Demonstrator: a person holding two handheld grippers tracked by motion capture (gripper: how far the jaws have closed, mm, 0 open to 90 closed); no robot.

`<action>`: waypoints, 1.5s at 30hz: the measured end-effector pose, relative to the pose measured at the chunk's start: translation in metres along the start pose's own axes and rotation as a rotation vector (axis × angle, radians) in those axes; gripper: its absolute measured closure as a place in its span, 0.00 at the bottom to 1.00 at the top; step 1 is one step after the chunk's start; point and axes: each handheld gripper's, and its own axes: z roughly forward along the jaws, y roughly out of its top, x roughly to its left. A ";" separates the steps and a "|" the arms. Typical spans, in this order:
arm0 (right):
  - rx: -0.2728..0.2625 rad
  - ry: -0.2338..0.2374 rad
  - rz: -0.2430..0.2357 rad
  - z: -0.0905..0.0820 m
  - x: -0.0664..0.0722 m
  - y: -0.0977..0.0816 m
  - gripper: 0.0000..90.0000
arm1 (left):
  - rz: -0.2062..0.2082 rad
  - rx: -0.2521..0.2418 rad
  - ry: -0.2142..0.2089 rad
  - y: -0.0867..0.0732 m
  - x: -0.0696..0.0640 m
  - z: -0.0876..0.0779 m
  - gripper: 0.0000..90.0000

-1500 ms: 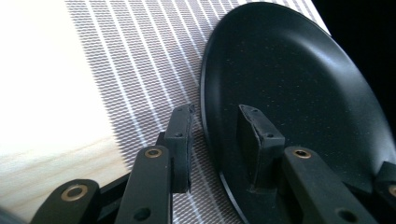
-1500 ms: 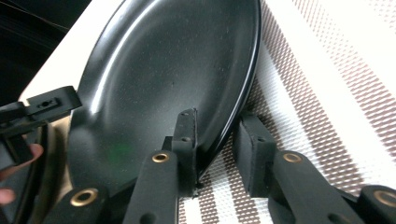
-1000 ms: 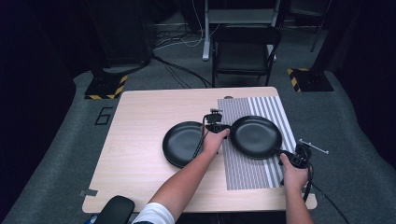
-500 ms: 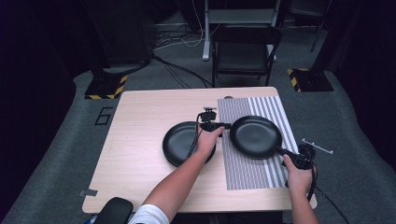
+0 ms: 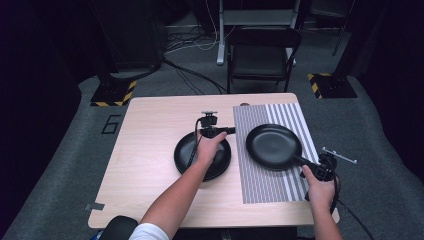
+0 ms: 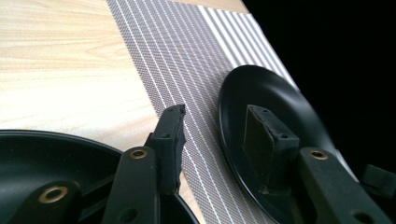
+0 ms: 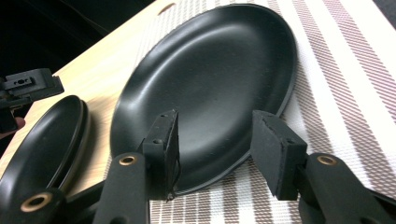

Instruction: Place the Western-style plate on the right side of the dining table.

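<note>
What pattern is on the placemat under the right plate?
Grey-and-white stripes on the placemat; clearest in the high view.

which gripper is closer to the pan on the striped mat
Right. The right gripper sits at the pan's near rim, on the mat; the left gripper hangs over the other pan, apart.

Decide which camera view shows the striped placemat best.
The high view: the whole striped placemat lies visible on the table's right side. The left gripper view shows its left edge strip; the right gripper view shows stripes around the black plate.
</note>
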 end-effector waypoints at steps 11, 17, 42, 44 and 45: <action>-0.005 0.019 -0.067 -0.001 0.015 0.000 0.57 | -0.002 -0.050 0.034 0.005 0.024 -0.036 0.63; -0.004 0.022 -0.063 -0.003 0.015 0.001 0.57 | 0.009 -0.065 0.043 0.006 0.030 -0.057 0.63; -0.019 0.000 -0.119 -0.019 0.023 0.001 0.55 | 0.051 -0.099 0.118 -0.019 0.082 -0.145 0.60; -0.019 -0.003 -0.116 -0.021 0.022 0.000 0.55 | 0.059 -0.098 0.125 -0.023 0.086 -0.150 0.60; -0.017 -0.006 -0.119 -0.022 0.022 0.000 0.55 | 0.058 -0.102 0.128 -0.025 0.087 -0.152 0.60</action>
